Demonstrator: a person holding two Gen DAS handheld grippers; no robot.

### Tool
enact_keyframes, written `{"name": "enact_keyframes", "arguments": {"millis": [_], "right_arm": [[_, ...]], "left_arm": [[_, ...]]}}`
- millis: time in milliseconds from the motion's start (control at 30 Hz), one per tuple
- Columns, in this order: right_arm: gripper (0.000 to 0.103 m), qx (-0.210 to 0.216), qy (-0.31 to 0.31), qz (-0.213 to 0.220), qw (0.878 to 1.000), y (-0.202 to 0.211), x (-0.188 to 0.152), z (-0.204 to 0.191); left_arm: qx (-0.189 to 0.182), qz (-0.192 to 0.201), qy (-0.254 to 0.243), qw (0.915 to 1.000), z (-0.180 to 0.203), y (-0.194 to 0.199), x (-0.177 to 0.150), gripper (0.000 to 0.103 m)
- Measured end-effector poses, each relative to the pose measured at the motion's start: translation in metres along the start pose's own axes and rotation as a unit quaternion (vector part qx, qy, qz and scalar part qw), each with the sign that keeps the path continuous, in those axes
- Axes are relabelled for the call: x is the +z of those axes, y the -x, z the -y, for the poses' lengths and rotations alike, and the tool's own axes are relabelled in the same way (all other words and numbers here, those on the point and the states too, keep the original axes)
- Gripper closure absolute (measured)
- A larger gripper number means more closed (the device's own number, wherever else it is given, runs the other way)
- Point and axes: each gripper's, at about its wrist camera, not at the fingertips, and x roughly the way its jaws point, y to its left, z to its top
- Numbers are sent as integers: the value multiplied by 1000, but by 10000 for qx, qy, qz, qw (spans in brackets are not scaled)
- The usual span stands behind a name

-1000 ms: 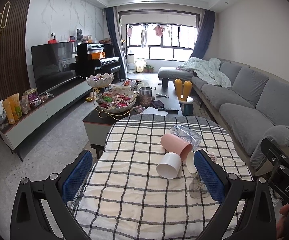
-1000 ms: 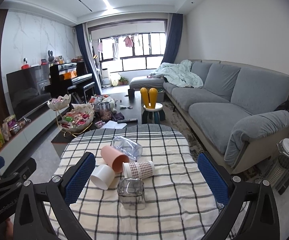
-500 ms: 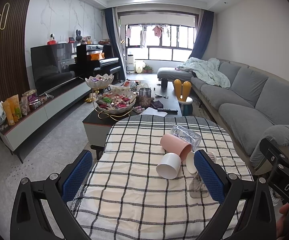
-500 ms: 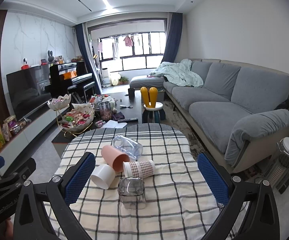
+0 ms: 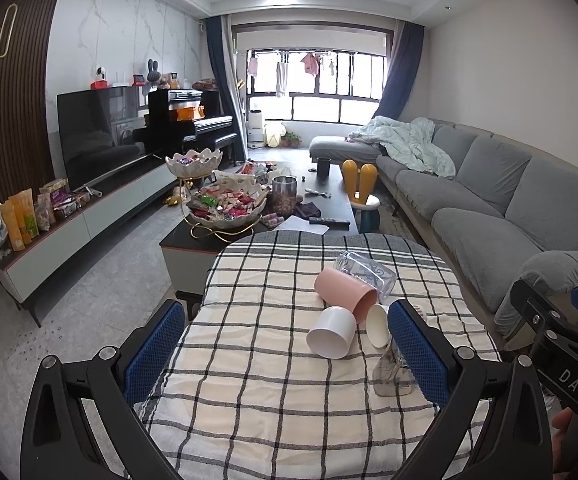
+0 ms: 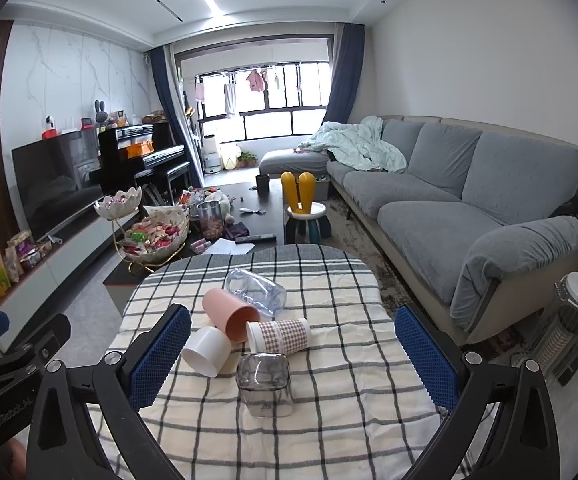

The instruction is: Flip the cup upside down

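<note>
Several cups lie in a cluster on the checked tablecloth (image 6: 329, 432). A smoky grey square glass (image 6: 265, 384) stands nearest me, its flat base up. A checked paper cup (image 6: 279, 334), a white cup (image 6: 205, 352), a pink cup (image 6: 231, 318) and a clear glass (image 6: 255, 292) lie on their sides behind it. In the left wrist view the white cup (image 5: 331, 338) and pink cup (image 5: 345, 292) show mid-table; the grey glass (image 5: 391, 372) is partly hidden by my right finger. My left gripper (image 5: 287, 356) and right gripper (image 6: 293, 360) are open and empty, held above the table's near edge.
The small table (image 5: 249, 420) ends close on all sides. Beyond it stands a dark coffee table (image 5: 329, 204) with snack bowls (image 5: 227, 210). A grey sofa (image 6: 469, 208) runs along the right. A heater (image 6: 569, 328) stands at the right; a TV unit (image 5: 69, 220) at the left.
Both views have shifted very slightly; the grey glass sits a touch closer in the right wrist view. No cup has moved and both grippers stay open.
</note>
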Motion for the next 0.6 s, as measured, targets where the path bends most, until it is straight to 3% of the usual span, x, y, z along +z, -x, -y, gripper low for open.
{"name": "enact_keyframes", "arguments": {"millis": [600], "right_arm": [[1, -5, -2, 1, 10000, 0, 0, 1]], "left_arm": [[36, -94, 25, 9999, -3, -2, -4, 0]]}}
